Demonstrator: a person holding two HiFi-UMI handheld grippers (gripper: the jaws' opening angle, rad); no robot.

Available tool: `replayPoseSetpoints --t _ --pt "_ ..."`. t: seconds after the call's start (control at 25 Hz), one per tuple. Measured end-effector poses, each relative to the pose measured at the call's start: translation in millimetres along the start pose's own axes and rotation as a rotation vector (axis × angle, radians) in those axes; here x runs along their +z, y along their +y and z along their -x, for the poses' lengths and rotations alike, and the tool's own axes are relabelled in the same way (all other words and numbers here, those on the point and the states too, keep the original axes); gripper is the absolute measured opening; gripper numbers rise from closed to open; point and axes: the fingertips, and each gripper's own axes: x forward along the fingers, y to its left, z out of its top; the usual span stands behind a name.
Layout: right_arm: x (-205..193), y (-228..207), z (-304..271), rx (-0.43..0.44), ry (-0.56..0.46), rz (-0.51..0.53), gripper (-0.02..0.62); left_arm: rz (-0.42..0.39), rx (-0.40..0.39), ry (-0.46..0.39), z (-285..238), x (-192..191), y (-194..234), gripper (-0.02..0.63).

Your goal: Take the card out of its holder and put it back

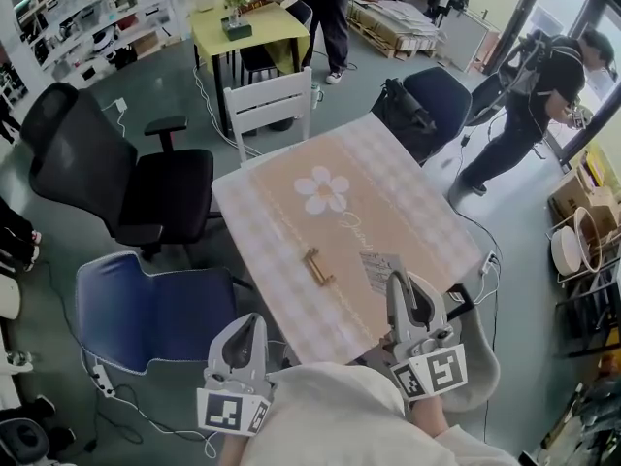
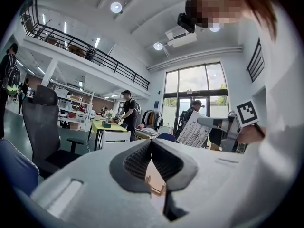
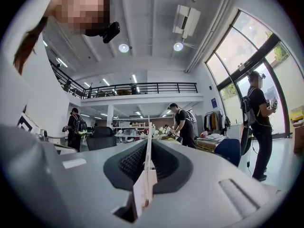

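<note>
Pinching the card [image 1: 376, 270] in my right gripper [image 1: 403, 283], clear of the holder [image 1: 318, 267] at centre frame; reinserting remains. My left gripper [image 1: 250, 323] is closed, empty.

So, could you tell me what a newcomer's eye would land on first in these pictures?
First, the printed card, pinched edge-on in the right tongs over the near right part of the table. Next, just left of it, the small wooden card holder lies empty on the flower-print cloth. The left tongs are shut on nothing and hang by the table's near edge.
</note>
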Motion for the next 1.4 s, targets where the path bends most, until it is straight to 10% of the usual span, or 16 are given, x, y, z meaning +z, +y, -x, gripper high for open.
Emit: replayPoseSetpoints --t 1.4 --pt "-28.4 14.6 8.6 0.055 0.084 -0.013 0.02 -0.002 -0.02 0.043 -4.2 8.1 -15.9 0.0"
